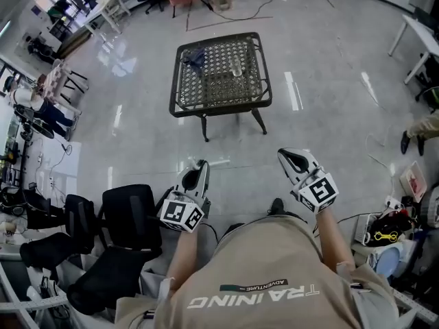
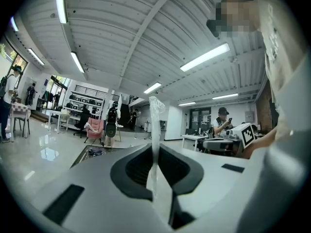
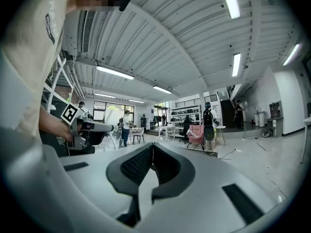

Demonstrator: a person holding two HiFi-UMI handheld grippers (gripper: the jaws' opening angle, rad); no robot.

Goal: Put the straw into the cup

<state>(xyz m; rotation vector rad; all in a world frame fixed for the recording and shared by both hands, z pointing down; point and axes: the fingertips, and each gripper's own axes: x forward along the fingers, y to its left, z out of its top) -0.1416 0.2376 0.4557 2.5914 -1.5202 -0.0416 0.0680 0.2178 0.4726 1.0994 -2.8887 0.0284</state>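
A straw in a clear wrapper (image 2: 154,125) stands upright between the jaws of my left gripper (image 2: 154,148), which is shut on it. In the head view the left gripper (image 1: 201,167) and the right gripper (image 1: 289,155) are held side by side in front of the person, well short of the table. A clear cup (image 1: 236,67) stands on the dark wicker table (image 1: 185,94) ahead, beside a blue object (image 1: 194,57). My right gripper (image 3: 151,147) has its jaws together with nothing between them.
Black office chairs (image 1: 123,232) stand close on the left. Bags, cables and a yellow tool (image 1: 387,235) lie on the floor at the right. A pink chair (image 2: 95,128) and several people are farther off in the room. Glossy floor lies between me and the table.
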